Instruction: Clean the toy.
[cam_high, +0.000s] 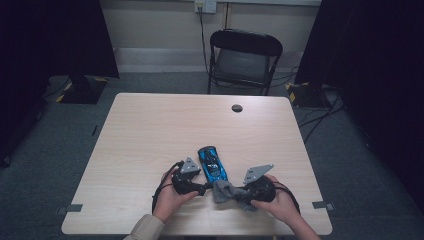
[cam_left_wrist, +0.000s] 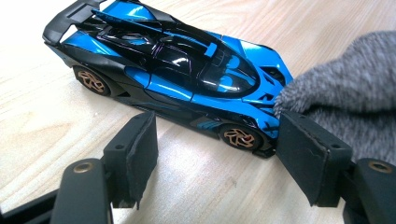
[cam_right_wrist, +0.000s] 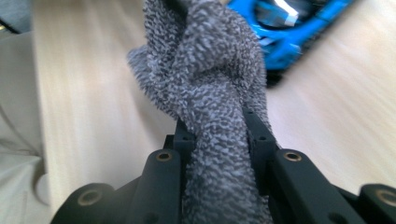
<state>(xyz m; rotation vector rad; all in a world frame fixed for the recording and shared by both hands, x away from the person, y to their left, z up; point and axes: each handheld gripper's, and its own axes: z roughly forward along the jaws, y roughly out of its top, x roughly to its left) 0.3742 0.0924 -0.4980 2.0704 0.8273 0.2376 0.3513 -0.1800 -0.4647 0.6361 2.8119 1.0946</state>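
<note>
- Car (cam_high: 212, 163) is sat near the front edge of the table (cam_high: 150, 130), between the two grippers, nose toward the person. Blue and black, bronze wheels, all four on the wood.
- Cloth (cam_high: 227, 192) is clamped in the right gripper (cam_high: 239, 194); in the right gripper view its jaws are pinched tight on the grey terry, which is bunched into a twisted wad past the tips.
- Left gripper (cam_left_wrist: 217, 140) is held with jaws about half open and nothing between them. In its own view the car's front wheel side is seen just beyond the pads, and the cloth is seen brushing the nose of the car.
- Looks like a wipe-down is being set up, so the car is probably best steadied first: the left jaws could be closed gently across the body low down by the sills, not on the rear wing, which looks thin.
- A shiny body like that is likely to be slippery, so a light squeeze and a bit of downward pressure is reckoned safer than a hard pinch.
- The wad should be dragged along the body from the nose, not poked at it, or the car could just get rolled away on its wheels.
- The loose cloth tail is best kept clear of the left pads.
</note>
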